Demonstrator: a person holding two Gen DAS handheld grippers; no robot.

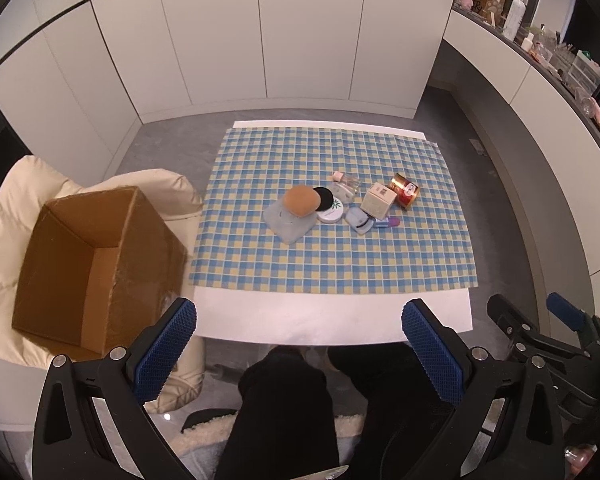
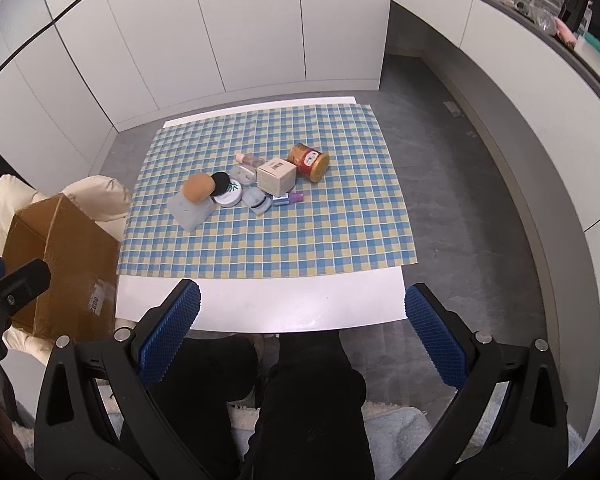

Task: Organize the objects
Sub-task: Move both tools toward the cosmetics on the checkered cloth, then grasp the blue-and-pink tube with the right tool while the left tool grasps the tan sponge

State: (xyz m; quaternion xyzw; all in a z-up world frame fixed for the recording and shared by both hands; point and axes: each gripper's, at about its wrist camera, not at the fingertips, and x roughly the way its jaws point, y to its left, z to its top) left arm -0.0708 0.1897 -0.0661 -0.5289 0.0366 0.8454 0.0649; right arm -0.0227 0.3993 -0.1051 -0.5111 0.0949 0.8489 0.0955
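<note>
A cluster of small items lies mid-cloth on the checked tablecloth (image 1: 332, 264): an orange sponge (image 1: 301, 199) on a grey pouch (image 1: 288, 222), a round white compact (image 1: 331, 210), a cream carton (image 1: 377, 200), a red-gold tin (image 1: 404, 190) on its side, a small clear bottle (image 1: 346, 178), a pale blue case (image 1: 358, 220). The same sponge (image 2: 198, 187), carton (image 2: 277, 176) and tin (image 2: 309, 161) show in the right wrist view. My left gripper (image 1: 298, 344) and right gripper (image 2: 302, 332) hang open above the table's near edge, holding nothing.
An open, empty cardboard box (image 1: 96, 268) rests on a cream cushioned chair (image 1: 16, 200) left of the table (image 1: 332, 316). A person's dark-clothed legs (image 1: 292, 420) are below the near edge. White cabinets stand behind; a cluttered counter (image 1: 560, 56) runs along the right.
</note>
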